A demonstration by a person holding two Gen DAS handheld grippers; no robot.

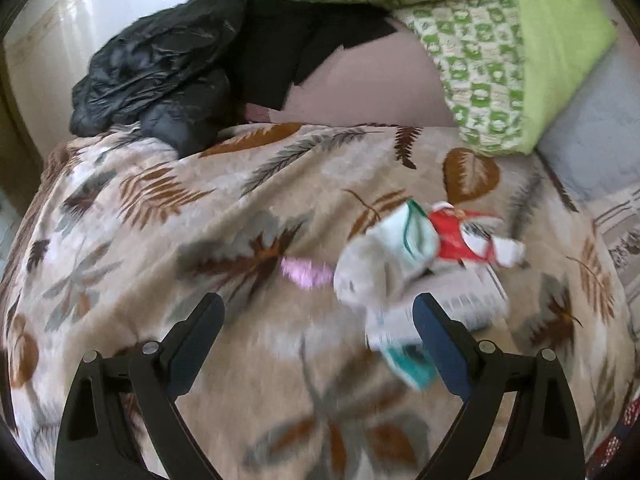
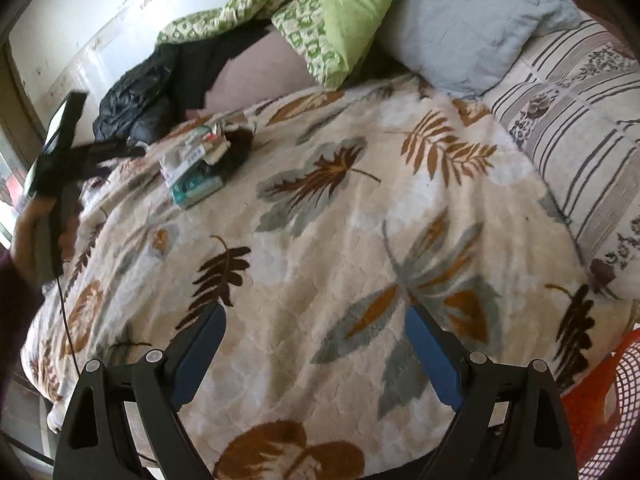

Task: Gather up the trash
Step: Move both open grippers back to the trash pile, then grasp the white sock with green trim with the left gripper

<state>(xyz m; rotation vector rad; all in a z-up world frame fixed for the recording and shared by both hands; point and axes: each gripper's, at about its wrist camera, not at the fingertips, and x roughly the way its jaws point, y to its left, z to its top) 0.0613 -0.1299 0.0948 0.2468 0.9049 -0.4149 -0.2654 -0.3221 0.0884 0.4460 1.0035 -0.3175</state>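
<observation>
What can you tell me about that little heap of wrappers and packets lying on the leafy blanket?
The small heap of crumpled wrappers and packets lies on the beige fleece blanket with brown and grey leaves. It looks like thin paper and plastic: a red-and-white wrapper, white pieces edged in teal, a flat printed packet, and a pink scrap beside it. The left view is blurred, so details are unclear. The left gripper hangs open close to it, one finger overlapping its near edge; contact is uncertain. The right view shows the same heap farther off.

Left gripper jaws spread, bare leaf-print blanket between them; trash pile just beside right finger, pink scrap ahead. Right gripper jaws wide over open blanket. Black jacket, green quilt, pillows crowd far side; orange basket at right edge.
</observation>
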